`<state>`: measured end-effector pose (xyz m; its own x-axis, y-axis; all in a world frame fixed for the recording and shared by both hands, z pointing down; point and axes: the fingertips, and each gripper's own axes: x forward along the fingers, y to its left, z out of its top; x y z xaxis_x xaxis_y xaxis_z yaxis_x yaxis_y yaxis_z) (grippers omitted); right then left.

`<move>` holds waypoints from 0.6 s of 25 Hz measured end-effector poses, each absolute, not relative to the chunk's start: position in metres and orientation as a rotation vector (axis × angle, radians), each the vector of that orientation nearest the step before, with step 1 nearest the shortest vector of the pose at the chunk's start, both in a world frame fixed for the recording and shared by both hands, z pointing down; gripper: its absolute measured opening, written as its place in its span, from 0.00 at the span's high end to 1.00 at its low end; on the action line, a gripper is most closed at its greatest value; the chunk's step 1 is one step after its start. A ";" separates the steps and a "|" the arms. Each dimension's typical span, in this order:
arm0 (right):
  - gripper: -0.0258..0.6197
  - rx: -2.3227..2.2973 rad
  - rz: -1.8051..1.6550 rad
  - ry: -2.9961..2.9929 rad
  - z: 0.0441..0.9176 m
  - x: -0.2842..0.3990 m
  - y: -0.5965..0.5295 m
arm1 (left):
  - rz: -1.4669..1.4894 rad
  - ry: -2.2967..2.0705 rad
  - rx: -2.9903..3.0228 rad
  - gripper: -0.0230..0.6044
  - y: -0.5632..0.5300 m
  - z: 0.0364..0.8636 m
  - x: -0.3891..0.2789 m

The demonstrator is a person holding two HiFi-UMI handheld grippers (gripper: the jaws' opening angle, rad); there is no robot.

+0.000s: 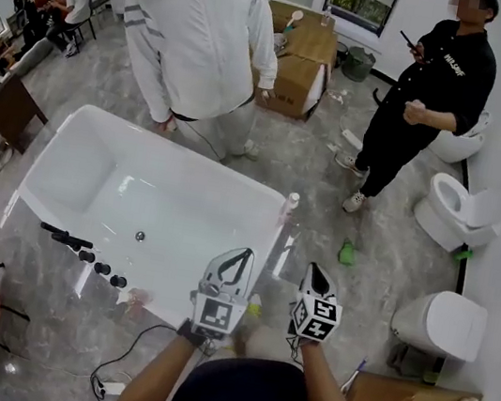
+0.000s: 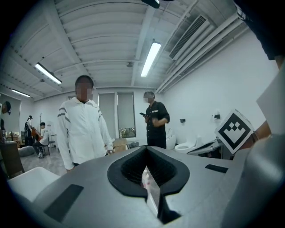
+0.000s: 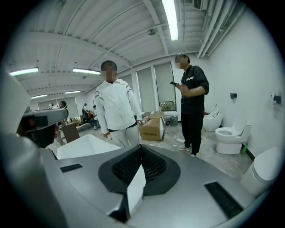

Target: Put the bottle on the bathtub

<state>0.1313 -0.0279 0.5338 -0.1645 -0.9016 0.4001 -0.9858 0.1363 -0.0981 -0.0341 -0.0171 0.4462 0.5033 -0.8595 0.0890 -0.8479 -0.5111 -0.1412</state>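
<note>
Head view: the bathtub is white, glossy and rectangular with rounded corners. A round drain sits in its floor. The bottle, slim and pale, stands upright on the bathtub's right rim. I see the left gripper and the right gripper side by side, both apart from the bottle.

Left gripper view: the ribbed black fingers meet at the tips and hold nothing.

Right gripper view: the fingers are closed and empty.

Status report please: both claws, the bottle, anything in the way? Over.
Left claw shut, empty; right claw shut, empty. Bottle upright on bathtub rim, apart from both claws. Person in white and person in black beyond it.
</note>
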 end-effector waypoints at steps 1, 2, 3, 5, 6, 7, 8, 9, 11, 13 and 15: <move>0.96 1.849 0.498 -2.184 0.527 0.133 -0.019 | -0.218 1.514 -2.655 0.93 -0.009 0.442 -0.031; 0.96 1.848 0.487 -2.201 0.520 0.134 -0.012 | -0.215 1.519 -2.656 0.93 -0.003 0.438 -0.028; 0.96 1.852 0.464 -2.221 0.512 0.135 -0.010 | -0.214 1.519 -2.650 0.93 -0.001 0.434 -0.024; 0.96 1.866 0.387 -2.267 0.488 0.138 -0.019 | -0.218 1.492 -2.604 0.93 -0.009 0.419 -0.016; 0.96 1.862 0.346 -2.286 0.477 0.139 -0.024 | -0.228 1.473 -2.576 0.93 -0.014 0.412 -0.011; 0.96 1.846 0.310 -2.298 0.470 0.141 -0.025 | -0.242 1.463 -2.560 0.93 -0.015 0.409 -0.006; 0.96 1.825 0.283 -2.306 0.467 0.143 -0.023 | -0.252 1.470 -2.559 0.93 -0.013 0.410 -0.001; 0.96 1.805 0.265 -2.314 0.464 0.146 -0.020 | -0.254 1.490 -2.567 0.93 -0.010 0.412 0.005; 0.96 1.781 0.246 -2.350 0.454 0.151 -0.023 | -0.238 1.534 -2.568 0.93 -0.011 0.411 0.014; 0.96 1.765 0.224 -2.406 0.440 0.158 -0.039 | -0.222 1.554 -2.520 0.93 -0.024 0.400 0.023; 0.96 1.735 0.212 -2.447 0.434 0.170 -0.056 | -0.221 1.576 -2.469 0.93 -0.037 0.395 0.037</move>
